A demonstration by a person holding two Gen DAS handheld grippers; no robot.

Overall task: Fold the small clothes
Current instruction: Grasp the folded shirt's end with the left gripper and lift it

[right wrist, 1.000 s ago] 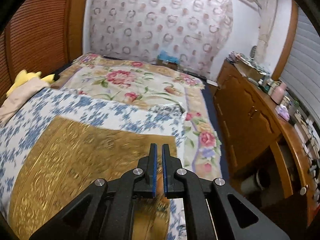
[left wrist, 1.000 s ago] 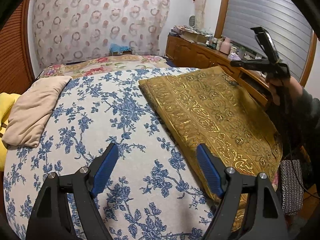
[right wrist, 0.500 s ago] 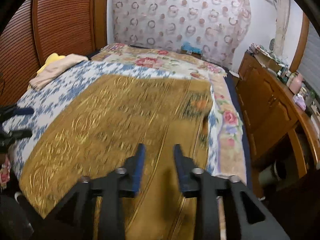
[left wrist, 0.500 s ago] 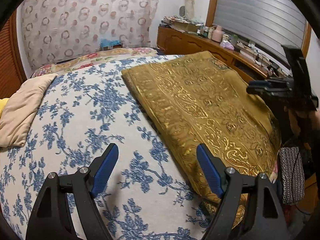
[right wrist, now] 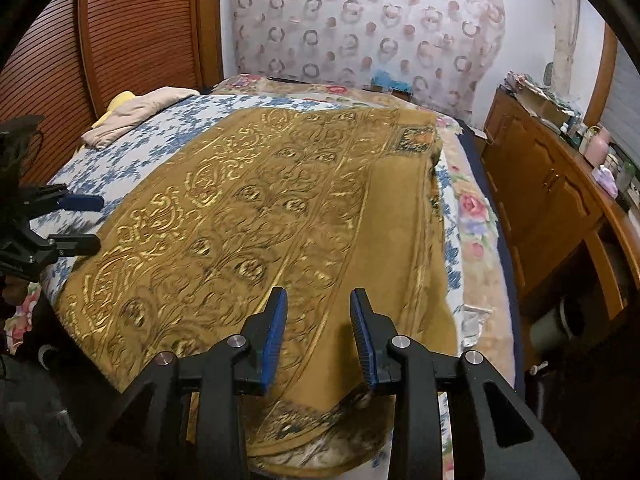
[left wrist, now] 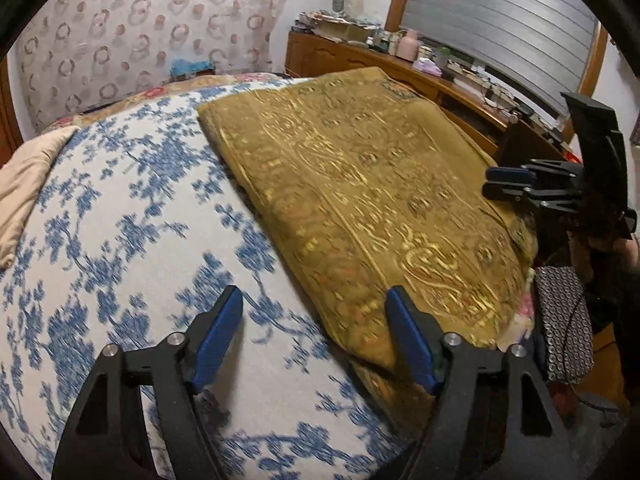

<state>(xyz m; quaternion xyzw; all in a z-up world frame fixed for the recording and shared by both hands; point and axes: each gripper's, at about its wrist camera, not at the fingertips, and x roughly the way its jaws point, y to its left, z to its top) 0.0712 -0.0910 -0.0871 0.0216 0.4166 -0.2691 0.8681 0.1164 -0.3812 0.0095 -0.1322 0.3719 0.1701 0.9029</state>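
One gold patterned cloth [right wrist: 256, 216] lies folded flat on the blue-flowered bedspread [left wrist: 132, 216]. There are two tongs. The left gripper [left wrist: 314, 332], angled downward, is closing with empty jaws straddling the cloth's near corner. The right gripper [right wrist: 319, 334] hovers over the cloth's near edge, parted and gripping nothing.

A bed with a blue-flowered white coverlet [left wrist: 132, 248] fills the room, a rose-patterned quilt [right wrist: 472, 216] under it. A beige garment [right wrist: 136, 114] lies over a yellow plush toy [right wrist: 120, 101] by the slatted wooden doors [right wrist: 132, 36]. A ring-patterned curtain [right wrist: 360, 24] hangs behind. A cluttered wooden sideboard [right wrist: 544, 192] stands beneath grey blinds [left wrist: 500, 24].
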